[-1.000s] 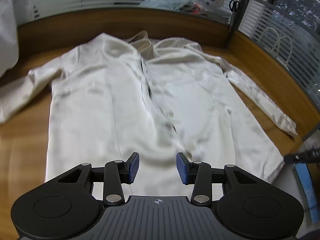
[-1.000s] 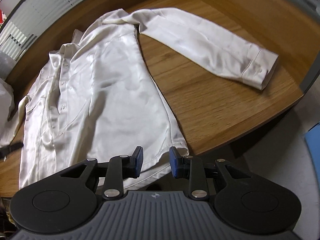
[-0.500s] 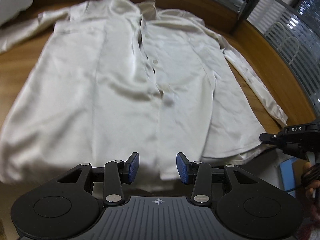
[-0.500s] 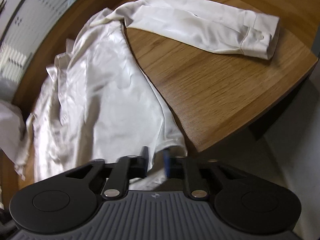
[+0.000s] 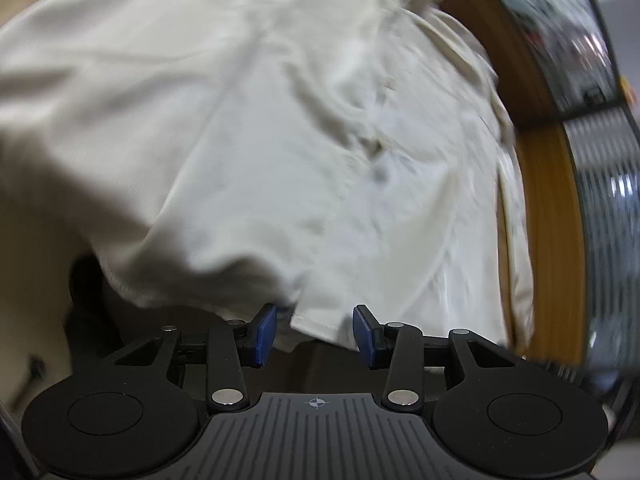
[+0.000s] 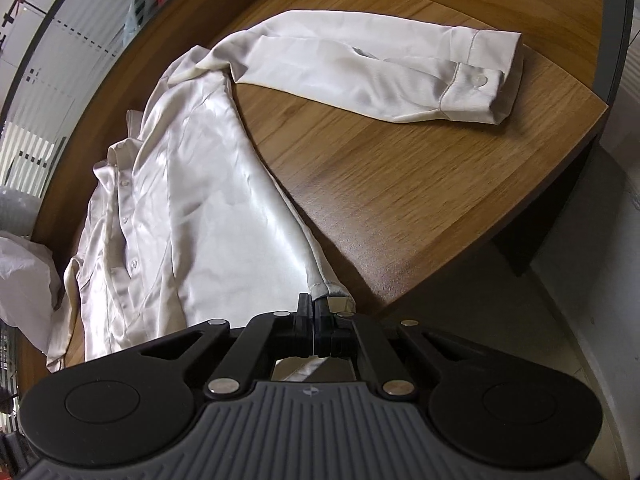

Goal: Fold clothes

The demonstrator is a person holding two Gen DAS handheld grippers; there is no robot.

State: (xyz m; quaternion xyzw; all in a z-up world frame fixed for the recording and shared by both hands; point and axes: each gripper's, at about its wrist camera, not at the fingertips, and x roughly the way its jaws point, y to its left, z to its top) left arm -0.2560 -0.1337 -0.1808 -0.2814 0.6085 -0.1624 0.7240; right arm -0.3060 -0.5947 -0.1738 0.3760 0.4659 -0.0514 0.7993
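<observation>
On one wooden table lies one shirt, two sleeves.

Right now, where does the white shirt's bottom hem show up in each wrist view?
Left wrist view: the hem hangs low in the middle, between the open left tongs.
Right wrist view: the hem corner sits low centre, pinched in the right tongs.
Shared landmark: the wooden table.
</observation>
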